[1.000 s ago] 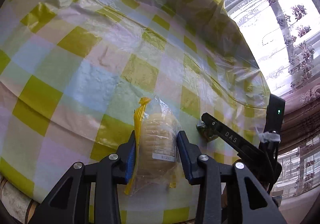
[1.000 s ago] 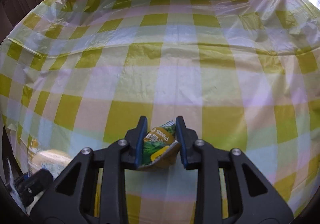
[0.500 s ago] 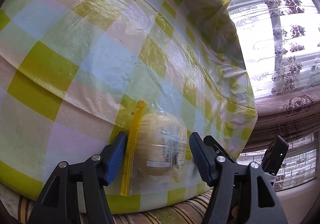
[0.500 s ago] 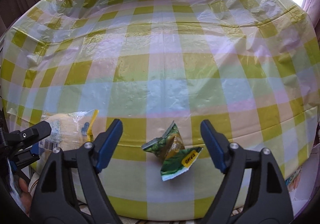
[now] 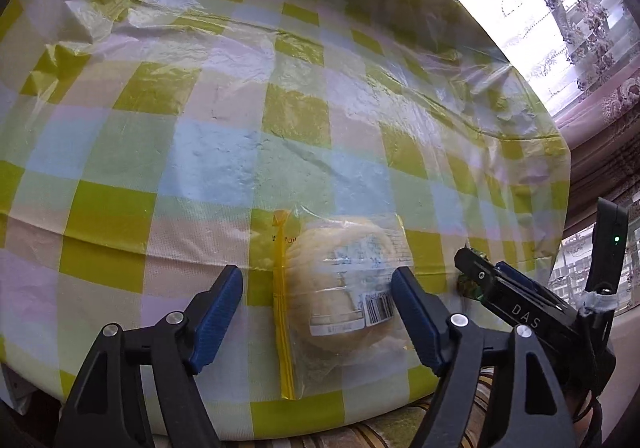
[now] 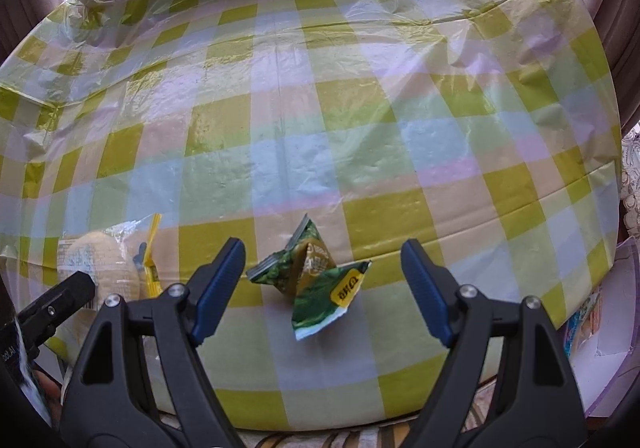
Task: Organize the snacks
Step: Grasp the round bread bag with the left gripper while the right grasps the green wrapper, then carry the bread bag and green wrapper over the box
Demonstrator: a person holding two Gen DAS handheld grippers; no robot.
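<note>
A round bun in a clear bag with a yellow zip strip lies on the checked tablecloth near the front edge. My left gripper straddles it, jaws opening, with neither pad pressing on the bag. A crumpled green and yellow pea snack packet lies on the cloth between the fingers of my right gripper, which is open wide and clear of the packet on both sides. In the right wrist view the bun bag shows at the far left, an arm's width from the packet.
Clear plastic sheeting covers the checked cloth and is wrinkled toward the back. The table's front edge runs just below both snacks. A window with patterned curtains is at the right. Some packaging lies off the table's right side.
Both grippers were shut on their snacks and have opened. The bun bag and the green packet now lie free on the cloth. The right gripper has drawn back from its packet.
</note>
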